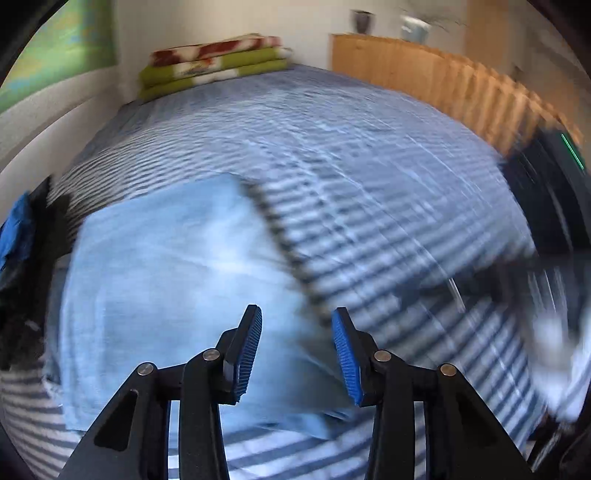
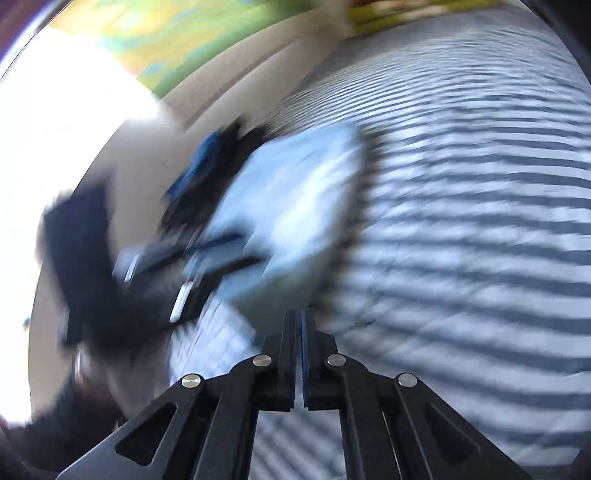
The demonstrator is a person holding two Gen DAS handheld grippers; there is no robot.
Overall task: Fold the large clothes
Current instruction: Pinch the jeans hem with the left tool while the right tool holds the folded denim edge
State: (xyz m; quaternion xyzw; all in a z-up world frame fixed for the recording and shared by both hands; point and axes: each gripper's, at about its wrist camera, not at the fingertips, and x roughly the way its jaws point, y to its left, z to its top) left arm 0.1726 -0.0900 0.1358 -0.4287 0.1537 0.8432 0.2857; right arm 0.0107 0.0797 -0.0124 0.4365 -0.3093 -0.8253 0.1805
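A light blue garment (image 1: 166, 288), folded into a flat packet, lies on the blue-and-white striped bedspread (image 1: 369, 177). My left gripper (image 1: 297, 317) hovers over the packet's right edge, open, with nothing between its blue pads (image 1: 251, 347). In the right wrist view the same garment (image 2: 295, 206) is blurred, just beyond my right gripper (image 2: 298, 314). That gripper is shut, and I see nothing caught between its jaws. The left gripper (image 2: 251, 249) shows there as a dark smear at the garment's left side.
A heap of dark and blue clothes (image 1: 26, 236) lies left of the garment by the wall. Folded green, red and white blankets (image 1: 210, 62) are stacked at the far end of the bed. A wooden cabinet (image 1: 424, 70) with a vase (image 1: 362, 20) runs along the right.
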